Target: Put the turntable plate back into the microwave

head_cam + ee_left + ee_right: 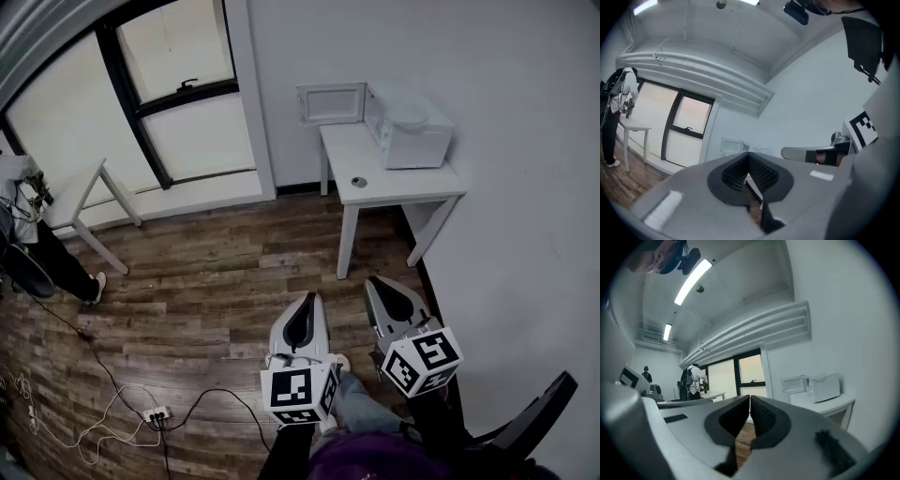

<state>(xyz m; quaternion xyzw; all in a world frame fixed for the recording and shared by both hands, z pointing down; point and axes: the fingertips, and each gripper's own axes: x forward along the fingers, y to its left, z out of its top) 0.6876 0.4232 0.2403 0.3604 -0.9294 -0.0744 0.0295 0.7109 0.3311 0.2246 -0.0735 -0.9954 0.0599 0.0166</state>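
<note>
A white microwave (pixel 409 131) stands at the far end of a small white table (pixel 403 186) against the wall, its door (pixel 330 102) swung open to the left. On top of it lies a round pale disc (pixel 410 112) that looks like the turntable plate. A small round part (pixel 359 182) rests on the tabletop. Both grippers hang over the wooden floor well short of the table. My left gripper (pixel 308 299) is shut with nothing between its jaws, and my right gripper (pixel 374 280) is shut and empty too. The right gripper view shows the microwave (pixel 826 386) in the distance.
A second white table (pixel 92 192) stands by the windows at the left, with a person (pixel 37 253) next to it. Cables and a power strip (pixel 155 413) lie on the floor at the lower left. A dark chair (pixel 536 420) is at the lower right.
</note>
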